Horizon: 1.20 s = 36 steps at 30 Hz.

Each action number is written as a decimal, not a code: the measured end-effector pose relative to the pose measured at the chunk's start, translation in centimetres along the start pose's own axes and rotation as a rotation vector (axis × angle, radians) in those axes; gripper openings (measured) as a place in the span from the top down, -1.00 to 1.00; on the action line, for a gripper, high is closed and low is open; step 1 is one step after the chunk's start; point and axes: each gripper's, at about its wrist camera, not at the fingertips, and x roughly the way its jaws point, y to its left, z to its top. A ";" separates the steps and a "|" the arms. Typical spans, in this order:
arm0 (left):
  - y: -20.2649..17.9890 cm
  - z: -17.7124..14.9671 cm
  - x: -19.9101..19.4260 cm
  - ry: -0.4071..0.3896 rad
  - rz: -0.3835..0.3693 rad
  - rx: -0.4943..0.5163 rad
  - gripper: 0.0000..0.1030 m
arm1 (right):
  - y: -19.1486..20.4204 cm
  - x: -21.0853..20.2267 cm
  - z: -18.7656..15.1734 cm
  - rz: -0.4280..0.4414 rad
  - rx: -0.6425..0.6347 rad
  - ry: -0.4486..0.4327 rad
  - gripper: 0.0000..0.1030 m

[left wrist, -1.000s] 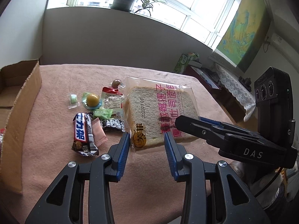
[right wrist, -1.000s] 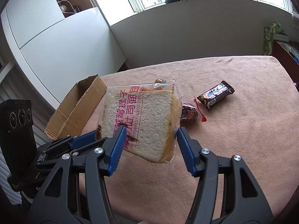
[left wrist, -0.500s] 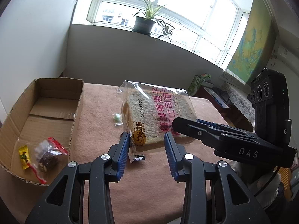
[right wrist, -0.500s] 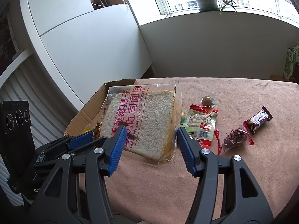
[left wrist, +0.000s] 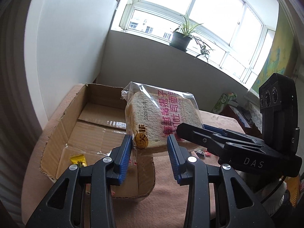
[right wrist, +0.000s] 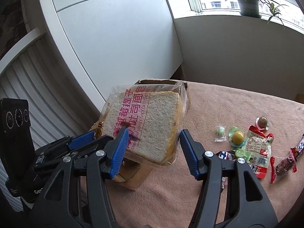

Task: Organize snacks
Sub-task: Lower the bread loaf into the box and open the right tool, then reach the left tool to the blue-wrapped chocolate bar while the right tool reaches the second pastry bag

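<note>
A clear bag of sliced bread (left wrist: 161, 117) with pink lettering hangs in the air over the open cardboard box (left wrist: 62, 125). My left gripper (left wrist: 150, 148) is shut on the bag's near bottom corner. My right gripper (right wrist: 153, 140) is shut across the bread (right wrist: 150, 121) from the other side, and its black fingers (left wrist: 190, 131) show in the left wrist view. The box (right wrist: 131, 174) lies under the bag at the table's left end. A small yellow packet (left wrist: 77, 160) lies on the box floor.
On the pink tablecloth (right wrist: 228, 106) right of the box lie a green candy (right wrist: 220, 132), a yellow jelly cup (right wrist: 238, 136), a red-and-white pouch (right wrist: 258, 146) and several other wrapped snacks. A white cabinet (right wrist: 114, 38) stands behind the box. A potted plant (left wrist: 180, 38) sits on the sill.
Both grippers have carried the bread bag to the left, from above the loose snacks to above the cardboard box. The grip on it looks the same.
</note>
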 end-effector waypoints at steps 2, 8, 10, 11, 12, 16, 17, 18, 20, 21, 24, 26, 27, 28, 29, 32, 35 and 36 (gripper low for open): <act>1.1 0.1 -0.3 -0.006 0.016 -0.015 0.29 | 0.7 1.0 0.3 0.010 -0.009 0.011 -0.16; 3.7 0.1 -0.9 -0.019 0.055 -0.051 0.29 | 2.5 3.7 1.2 0.029 -0.039 0.038 -0.16; 4.4 0.4 -0.7 -0.022 0.069 -0.063 0.29 | 2.7 4.4 1.4 0.034 -0.042 0.047 -0.16; 4.7 0.5 -0.7 -0.023 0.076 -0.069 0.30 | 2.8 4.7 1.5 0.032 -0.041 0.052 -0.16; 5.0 0.5 -0.7 -0.023 0.082 -0.074 0.30 | 2.8 5.0 1.6 0.029 -0.039 0.056 -0.16; 6.1 0.7 -0.5 -0.027 0.114 -0.098 0.30 | 2.7 5.3 1.9 0.022 -0.036 0.049 -0.16; 6.3 0.6 -0.5 -0.027 0.111 -0.107 0.30 | 2.8 5.3 1.9 0.018 -0.037 0.047 -0.17; 6.4 0.6 -0.6 -0.027 0.112 -0.111 0.30 | 2.8 5.2 1.9 0.015 -0.037 0.047 -0.18; 6.5 0.6 -0.7 -0.026 0.115 -0.114 0.30 | 2.6 4.9 1.8 0.012 -0.033 0.043 -0.24; 6.5 0.5 -0.7 -0.026 0.113 -0.116 0.30 | 2.5 4.7 1.8 0.009 -0.031 0.043 -0.25; 6.4 0.5 -0.8 -0.027 0.110 -0.119 0.30 | 2.1 4.2 1.7 0.008 -0.026 0.039 -0.25; 6.2 0.6 -0.8 -0.025 0.104 -0.120 0.30 | 1.6 3.4 1.4 0.000 -0.028 0.033 -0.25; 6.0 0.6 -0.9 -0.025 0.102 -0.119 0.30 | 1.6 3.0 1.4 -0.005 -0.028 0.029 -0.25; 5.8 0.6 -0.8 -0.025 0.099 -0.117 0.30 | 1.4 2.6 1.3 -0.009 -0.027 0.026 -0.25; 5.5 0.6 -0.9 -0.025 0.094 -0.115 0.30 | 1.1 2.1 1.2 -0.014 -0.024 0.023 -0.27; 4.6 0.6 -0.8 -0.023 0.077 -0.107 0.30 | 0.1 0.6 0.8 -0.031 -0.011 0.005 -0.39; 3.5 0.4 -0.7 -0.017 0.060 -0.095 0.30 | -1.5 -1.3 0.2 -0.048 0.013 -0.009 -0.41; 3.1 0.4 -0.7 -0.015 0.051 -0.091 0.30 | -2.1 -2.0 0.0 -0.057 0.022 -0.014 -0.41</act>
